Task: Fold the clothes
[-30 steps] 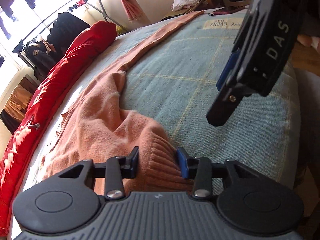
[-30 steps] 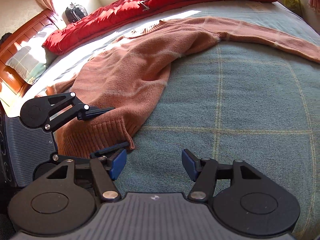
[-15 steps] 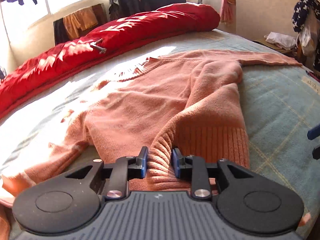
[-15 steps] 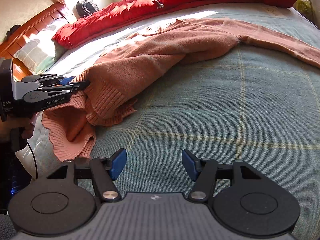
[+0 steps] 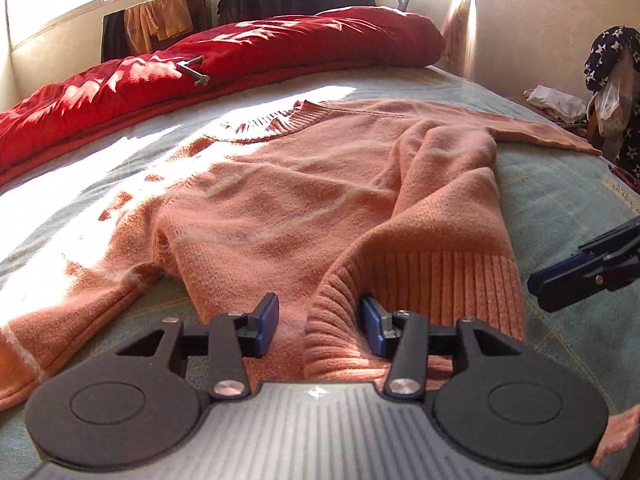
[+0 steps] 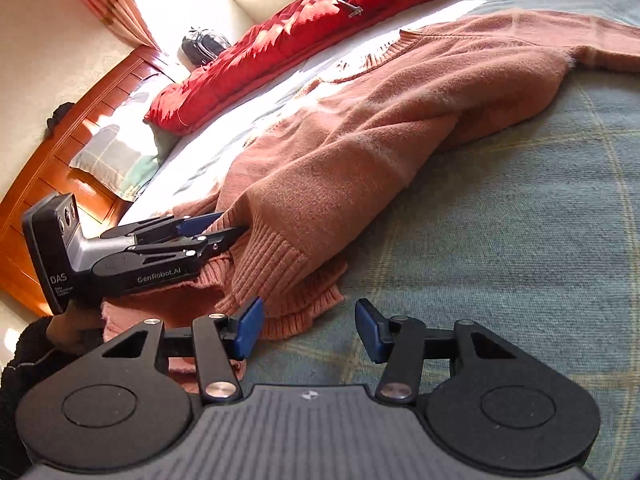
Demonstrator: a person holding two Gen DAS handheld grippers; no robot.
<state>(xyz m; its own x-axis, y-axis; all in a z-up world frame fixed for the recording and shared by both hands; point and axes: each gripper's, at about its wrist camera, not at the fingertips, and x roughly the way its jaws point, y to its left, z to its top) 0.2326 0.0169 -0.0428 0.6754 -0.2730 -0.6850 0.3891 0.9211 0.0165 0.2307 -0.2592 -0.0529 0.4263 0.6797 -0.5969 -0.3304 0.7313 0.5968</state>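
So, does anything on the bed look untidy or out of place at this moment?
Yes. The sweater is not flat: its right side is folded over in a bunched ridge, and the ribbed hem curls up between the opening pads of the left tool. A metal clip also lies on the red quilt.

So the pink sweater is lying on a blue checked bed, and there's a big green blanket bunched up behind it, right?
Not quite. The pink sweater does lie on the blue checked bed, but the big blanket bunched up behind it is red, not green. The left wrist view shows it clearly, stretched along the far side of the bed in the sunlight.
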